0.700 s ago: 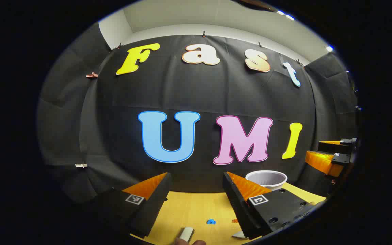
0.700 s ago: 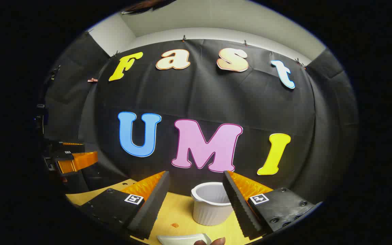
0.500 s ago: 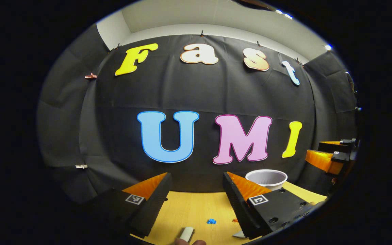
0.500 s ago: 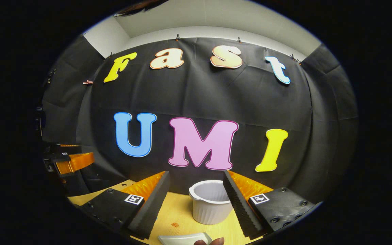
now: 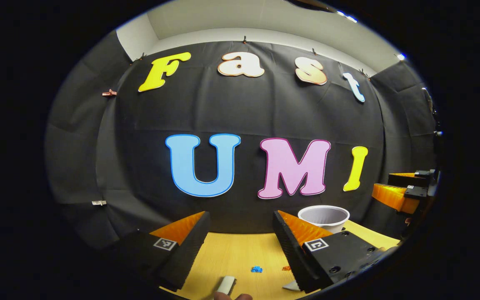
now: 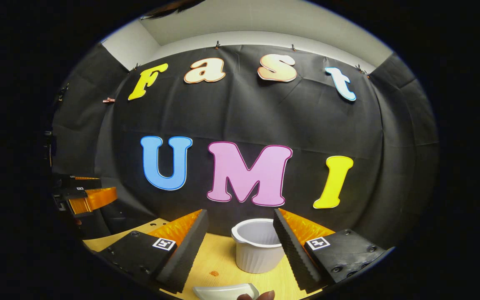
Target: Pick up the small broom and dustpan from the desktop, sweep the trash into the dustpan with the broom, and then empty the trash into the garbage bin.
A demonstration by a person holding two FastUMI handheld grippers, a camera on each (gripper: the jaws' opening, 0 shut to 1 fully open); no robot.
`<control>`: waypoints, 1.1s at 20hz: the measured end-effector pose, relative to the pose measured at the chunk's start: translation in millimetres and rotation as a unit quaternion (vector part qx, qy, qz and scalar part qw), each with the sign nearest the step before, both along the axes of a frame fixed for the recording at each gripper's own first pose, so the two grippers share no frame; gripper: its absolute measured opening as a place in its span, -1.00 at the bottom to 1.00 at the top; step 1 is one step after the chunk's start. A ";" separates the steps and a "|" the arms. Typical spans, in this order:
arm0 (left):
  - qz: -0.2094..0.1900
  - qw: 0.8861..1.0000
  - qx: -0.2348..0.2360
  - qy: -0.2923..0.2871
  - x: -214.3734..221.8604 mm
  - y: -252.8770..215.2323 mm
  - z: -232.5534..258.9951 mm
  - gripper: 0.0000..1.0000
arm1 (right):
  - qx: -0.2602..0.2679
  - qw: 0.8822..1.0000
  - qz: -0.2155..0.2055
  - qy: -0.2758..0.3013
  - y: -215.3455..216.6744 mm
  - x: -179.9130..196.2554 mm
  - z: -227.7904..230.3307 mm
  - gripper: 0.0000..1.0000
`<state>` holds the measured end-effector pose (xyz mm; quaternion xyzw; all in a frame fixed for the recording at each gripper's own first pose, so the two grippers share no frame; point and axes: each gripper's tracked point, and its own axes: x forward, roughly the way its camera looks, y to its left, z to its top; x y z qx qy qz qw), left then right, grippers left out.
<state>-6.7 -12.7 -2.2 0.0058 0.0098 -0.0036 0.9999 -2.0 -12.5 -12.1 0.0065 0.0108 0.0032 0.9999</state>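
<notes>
Left gripper view: left gripper (image 5: 240,246) hangs above the wooden tabletop (image 5: 236,254), fingers spread wide w/ nothing between. Near edge, a white handle end (image 5: 226,285), prob. the broom, lies on the tabletop just by a fingertip of the person's hand (image 5: 231,296). Right of it, blue scrap (image 5: 257,269), then a small orange scrap (image 5: 286,268). White bin (image 5: 323,217) stands far right, behind the right finger.

Right gripper view: right gripper (image 6: 240,243) also wide open, holding nothing. Orange scrap (image 6: 213,273) on the tabletop (image 6: 219,258) left of centre. White dustpan edge (image 6: 226,291) at near edge, centre. White ribbed bin (image 6: 256,245) upright, far side, between the fingers but not touching.
</notes>
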 end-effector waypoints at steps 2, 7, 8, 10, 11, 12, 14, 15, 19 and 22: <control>0.000 1.000 0.002 0.002 -0.3 0.5 -1.8 0.91 | -0.002 1.000 0.013 0.010 3.6 -1.6 -4.8 0.94; 0.003 1.000 0.000 0.015 -5.4 9.2 -17.0 0.91 | -0.023 0.987 0.075 0.139 6.5 -33.0 -76.3 0.94; 0.005 1.000 -0.001 0.021 -6.5 11.3 -21.8 0.90 | -0.029 0.981 0.085 0.173 4.0 -42.4 -96.9 0.94; 0.007 0.999 -0.002 0.031 -10.9 14.5 -32.5 0.91 | -0.044 0.964 0.108 0.239 1.9 -64.5 -139.3 0.94; 0.009 0.999 -0.003 0.035 -12.8 16.4 -37.9 0.92 | -0.053 0.954 0.118 0.271 1.6 -76.8 -160.8 0.94; 0.011 0.999 -0.006 0.040 -13.6 18.2 -41.7 0.92 | -0.059 0.942 0.131 0.302 2.5 -87.4 -181.6 0.93; 0.011 0.998 -0.017 0.051 -16.1 19.9 -50.3 0.91 | -0.071 0.921 0.150 0.351 3.8 -102.2 -221.2 0.92; 0.012 0.998 -0.020 0.056 -19.3 19.7 -54.7 0.91 | -0.080 0.911 0.155 0.375 1.7 -106.7 -239.3 0.91; 0.018 0.998 -0.016 0.063 -29.1 23.1 -61.6 0.91 | -0.089 0.865 0.167 0.465 -2.7 -130.7 -313.9 0.92; 0.025 0.997 -0.017 0.069 -33.2 27.6 -65.7 0.90 | -0.079 0.834 0.169 0.519 -4.3 -146.2 -368.6 0.92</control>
